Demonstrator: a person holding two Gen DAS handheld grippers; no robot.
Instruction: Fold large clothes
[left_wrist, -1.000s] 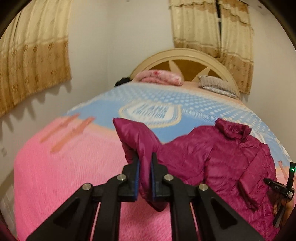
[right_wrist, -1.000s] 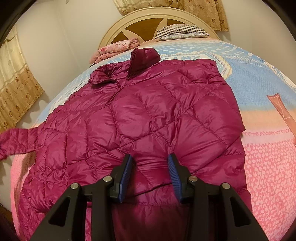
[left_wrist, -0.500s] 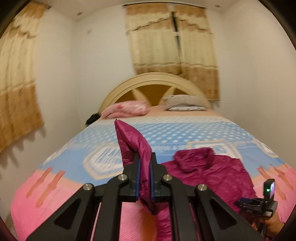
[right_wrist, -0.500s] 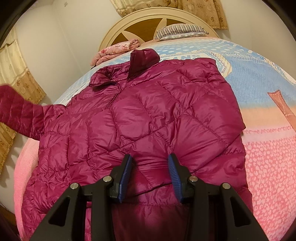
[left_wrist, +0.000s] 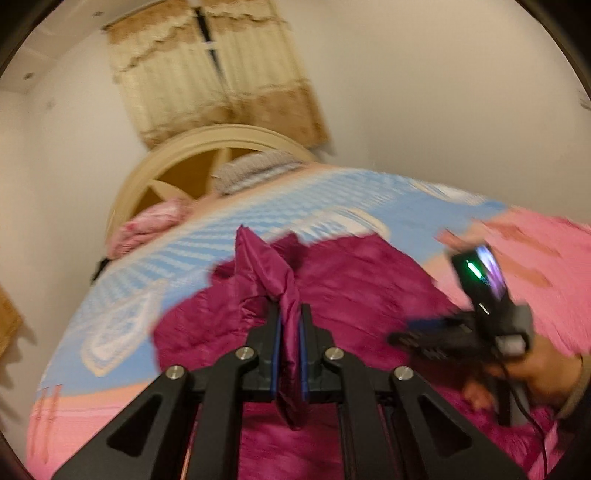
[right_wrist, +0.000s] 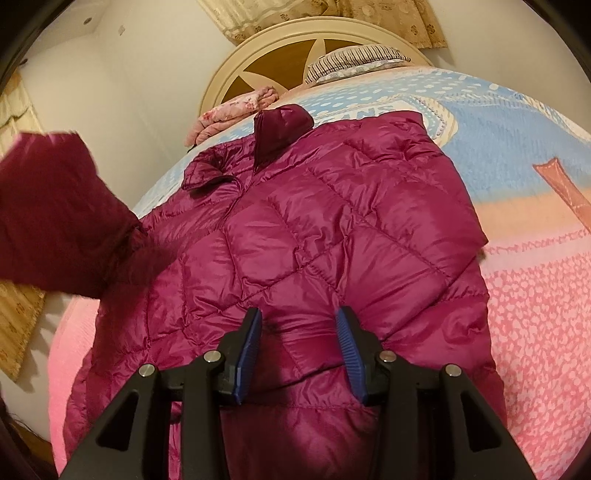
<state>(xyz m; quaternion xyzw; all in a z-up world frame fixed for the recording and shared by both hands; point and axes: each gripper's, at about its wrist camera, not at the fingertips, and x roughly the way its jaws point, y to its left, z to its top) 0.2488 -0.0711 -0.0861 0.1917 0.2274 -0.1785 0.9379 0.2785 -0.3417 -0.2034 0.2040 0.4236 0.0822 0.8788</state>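
- Jacket (right_wrist: 332, 236): one, magenta quilted puffer, spread flat on the bed (right_wrist: 535, 295), collar (right_wrist: 280, 129) toward the headboard (right_wrist: 258, 62), hem toward the cameras.
- Containers: can't see any, so the bed is the only thing holding anything. On it: the jacket, one striped pillow (right_wrist: 354, 62) and one folded pink blanket (right_wrist: 236, 110), both up at the headboard.
- Left gripper (left_wrist: 288, 354): clamped tight on the sleeve (left_wrist: 273, 269). Cuff end sticks up past the blue pads (left_wrist: 275, 350), a bit of fabric hangs below them.
- From the right wrist view the lifted sleeve (right_wrist: 62, 214) hangs at far left, raised off the bed, above the jacket's edge. Blurred.
- Right gripper (right_wrist: 299, 343): jaws partly apart, tips low over the lower front panel near the hem. Fabric bulges up between the pads (right_wrist: 349, 347). Can't tell if they press on it.
- Left view also shows the right gripper (left_wrist: 458, 332) from the side, low over the jacket, held by a hand (left_wrist: 535, 373); green light on its body.
- Left view is heavily motion-blurred, so fine detail is unreadable there.
- Count: one jacket, two grippers, one pillow, one blanket, one headboard.
- Curtains (left_wrist: 221, 74): two panels behind the headboard, plus one more (right_wrist: 18, 295) on the side wall at left.
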